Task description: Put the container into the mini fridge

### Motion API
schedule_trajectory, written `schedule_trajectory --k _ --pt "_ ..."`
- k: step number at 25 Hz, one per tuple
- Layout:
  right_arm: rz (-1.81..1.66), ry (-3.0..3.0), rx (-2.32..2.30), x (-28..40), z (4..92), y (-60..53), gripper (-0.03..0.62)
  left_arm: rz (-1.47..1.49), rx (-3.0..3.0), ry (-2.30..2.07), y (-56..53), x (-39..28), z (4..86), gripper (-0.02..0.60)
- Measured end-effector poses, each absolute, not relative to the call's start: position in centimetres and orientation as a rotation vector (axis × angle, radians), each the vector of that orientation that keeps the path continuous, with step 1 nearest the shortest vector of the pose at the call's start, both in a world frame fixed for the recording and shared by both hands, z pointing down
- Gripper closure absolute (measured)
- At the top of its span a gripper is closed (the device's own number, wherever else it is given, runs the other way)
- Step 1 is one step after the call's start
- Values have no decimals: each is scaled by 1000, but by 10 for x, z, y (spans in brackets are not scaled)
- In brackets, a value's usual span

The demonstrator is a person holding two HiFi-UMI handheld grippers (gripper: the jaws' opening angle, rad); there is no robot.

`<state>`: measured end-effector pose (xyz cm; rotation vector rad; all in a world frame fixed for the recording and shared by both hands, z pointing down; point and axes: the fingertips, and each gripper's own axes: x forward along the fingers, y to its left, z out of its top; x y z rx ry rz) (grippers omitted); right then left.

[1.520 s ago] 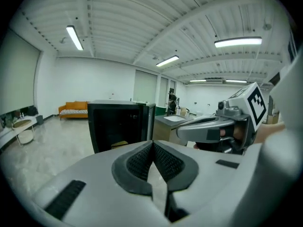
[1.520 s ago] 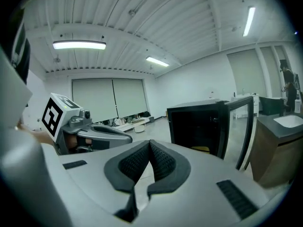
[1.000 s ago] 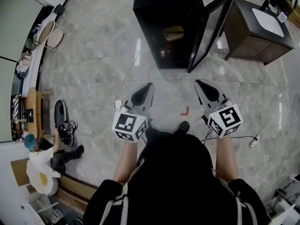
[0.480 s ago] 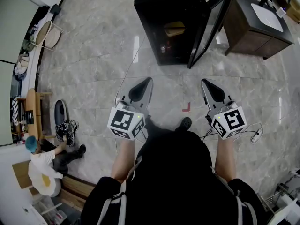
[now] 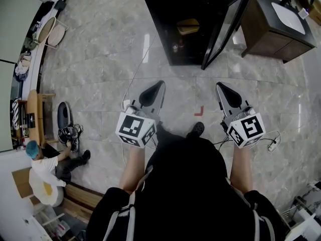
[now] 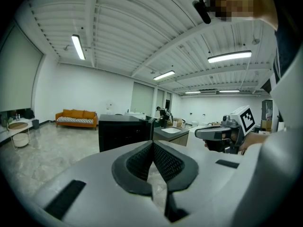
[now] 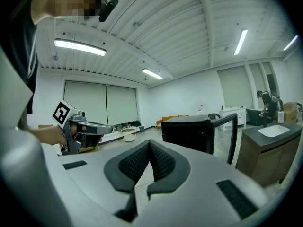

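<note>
The black mini fridge (image 5: pixel 180 14) stands on the marble floor ahead of me, its glass door (image 5: pixel 228 24) swung open to the right. A yellowish container (image 5: pixel 187 26) sits on a shelf inside it. My left gripper (image 5: pixel 159 84) and right gripper (image 5: pixel 218 86) hang side by side well short of the fridge, both shut with nothing in them. In the left gripper view the pads meet at the tip of my left gripper (image 6: pixel 153 145), with the fridge (image 6: pixel 120 131) beyond. The right gripper view shows my right gripper (image 7: pixel 149 145) the same way, facing the fridge (image 7: pixel 187 131).
A dark wooden cabinet (image 5: pixel 278 29) with a white basin top stands right of the fridge door. A red tape mark (image 5: pixel 199 111) and cables lie on the floor, with a power strip (image 5: pixel 273 147) at my right. A person (image 5: pixel 42 169) sits on the floor far left.
Both grippers have stayed shut and empty and drifted only slightly, the right one a little to the right. The seated person at left has shifted.
</note>
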<state>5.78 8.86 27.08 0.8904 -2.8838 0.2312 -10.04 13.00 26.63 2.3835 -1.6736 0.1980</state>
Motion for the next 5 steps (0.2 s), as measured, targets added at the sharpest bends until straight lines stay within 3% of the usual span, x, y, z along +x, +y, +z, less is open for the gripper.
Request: schedule_trajectory --k 5 --pt "230 -2899 886 58 272 91 576 202 2389 -1670 131 -98 266 548"
